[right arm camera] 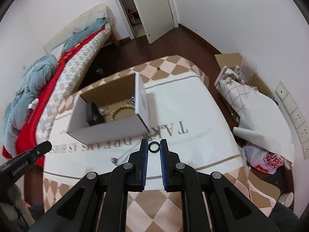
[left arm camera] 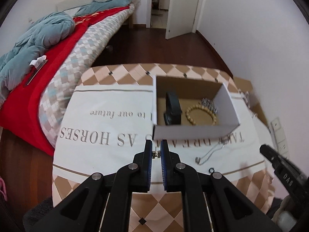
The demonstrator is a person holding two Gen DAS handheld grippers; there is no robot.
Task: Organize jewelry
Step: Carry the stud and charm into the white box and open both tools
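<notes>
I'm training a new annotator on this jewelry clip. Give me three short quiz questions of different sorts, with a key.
1. True or false: the white box holds a beaded bracelet.
2. Multiple choice: what sits between the tips of the right gripper? A) a silver chain B) a small black ring C) nothing
3. Fill in: the left gripper pinches a small gold ___.

Key:
1. True; it lies beside a black strap.
2. B; the silver chain lies loose on the printed cloth.
3. Earring, as best the left wrist view shows.
</notes>
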